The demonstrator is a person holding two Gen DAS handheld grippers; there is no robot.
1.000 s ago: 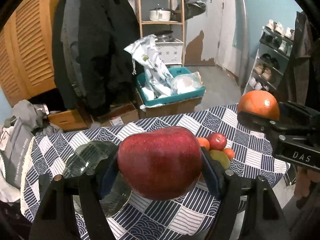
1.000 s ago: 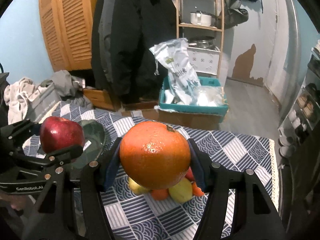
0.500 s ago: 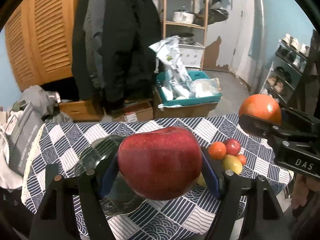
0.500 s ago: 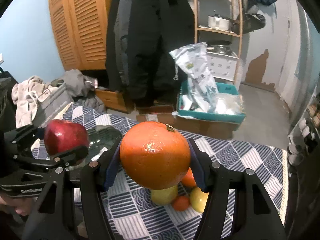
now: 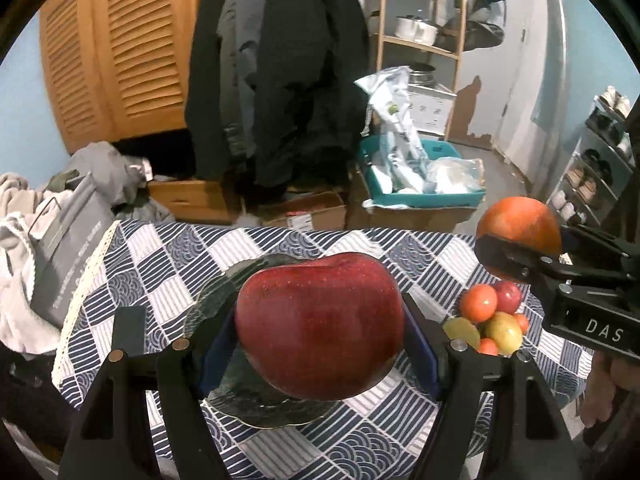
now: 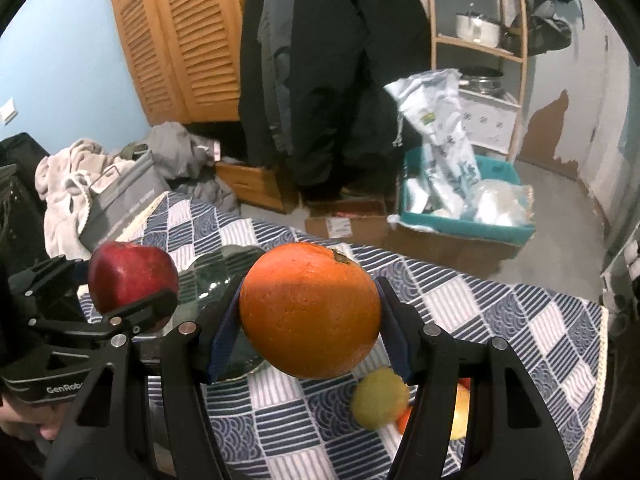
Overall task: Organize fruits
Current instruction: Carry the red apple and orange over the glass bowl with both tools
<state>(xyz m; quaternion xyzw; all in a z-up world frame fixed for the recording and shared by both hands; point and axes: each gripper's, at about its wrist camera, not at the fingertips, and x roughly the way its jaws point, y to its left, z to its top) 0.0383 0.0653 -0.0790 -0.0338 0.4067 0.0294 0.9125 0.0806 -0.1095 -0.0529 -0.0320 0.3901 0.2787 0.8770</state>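
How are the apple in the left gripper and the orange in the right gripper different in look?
The apple is dark red with a smooth, shiny skin; the orange is bright orange with a dimpled skin. The apple looks broader, the orange rounder. Both are clamped between jaws and held above the checked tablecloth.

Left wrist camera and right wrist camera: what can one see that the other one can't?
Only the left wrist view shows the shoe rack and the whole small fruit pile. Only the right wrist view shows the white wall switch. Both show the red apple in the left tool, the orange in the right tool, the glass plate and the checked tablecloth.
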